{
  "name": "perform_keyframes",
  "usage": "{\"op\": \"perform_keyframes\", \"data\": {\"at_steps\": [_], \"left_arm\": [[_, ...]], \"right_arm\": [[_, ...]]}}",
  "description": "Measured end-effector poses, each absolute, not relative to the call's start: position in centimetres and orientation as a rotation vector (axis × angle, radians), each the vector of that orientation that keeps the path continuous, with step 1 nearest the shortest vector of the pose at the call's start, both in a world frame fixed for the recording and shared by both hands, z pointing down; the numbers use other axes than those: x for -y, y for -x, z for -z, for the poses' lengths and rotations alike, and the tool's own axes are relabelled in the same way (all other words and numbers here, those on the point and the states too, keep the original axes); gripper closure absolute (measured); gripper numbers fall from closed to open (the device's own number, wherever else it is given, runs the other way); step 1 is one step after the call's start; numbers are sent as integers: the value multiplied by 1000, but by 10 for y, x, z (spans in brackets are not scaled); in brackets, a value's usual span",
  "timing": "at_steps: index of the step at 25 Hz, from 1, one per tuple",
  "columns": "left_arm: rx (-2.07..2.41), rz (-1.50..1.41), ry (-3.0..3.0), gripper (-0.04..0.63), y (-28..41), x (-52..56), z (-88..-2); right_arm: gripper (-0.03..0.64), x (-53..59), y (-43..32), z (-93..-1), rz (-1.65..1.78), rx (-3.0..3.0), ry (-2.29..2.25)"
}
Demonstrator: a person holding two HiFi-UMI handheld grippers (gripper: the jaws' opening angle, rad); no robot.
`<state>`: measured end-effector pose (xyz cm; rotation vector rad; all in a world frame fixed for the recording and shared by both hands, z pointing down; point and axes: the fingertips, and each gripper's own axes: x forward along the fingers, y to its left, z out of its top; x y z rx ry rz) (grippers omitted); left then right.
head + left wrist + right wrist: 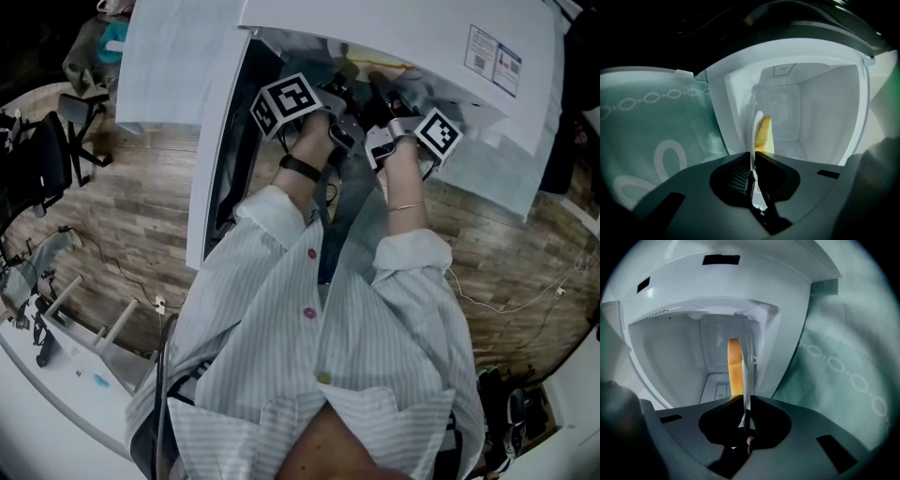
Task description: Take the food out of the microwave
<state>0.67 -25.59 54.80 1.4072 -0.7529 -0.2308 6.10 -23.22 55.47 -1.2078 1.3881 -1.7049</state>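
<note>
left gripper and right gripper are both clamped tight on the thin white rim of a smooth plate, one per side. a yellow-orange slab of food sits on it, inside the glossy white boxy microwave.

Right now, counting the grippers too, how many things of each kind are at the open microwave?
2 black handheld grippers: left gripper, right gripper, jaws shut on the plate's rim
1 thin white plate
1 yellow-orange piece of food, on that plate
1 white microwave oven, door open
Total: 5
</note>
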Motion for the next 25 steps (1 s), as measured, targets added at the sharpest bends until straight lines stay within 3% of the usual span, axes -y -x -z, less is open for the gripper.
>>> {"op": "perform_keyframes", "data": {"at_steps": [25], "left_arm": [[711,284,-1389,577,-6,216,-542]], "right_arm": [[577,194,-61,-549,1702,-1441,1171]]}}
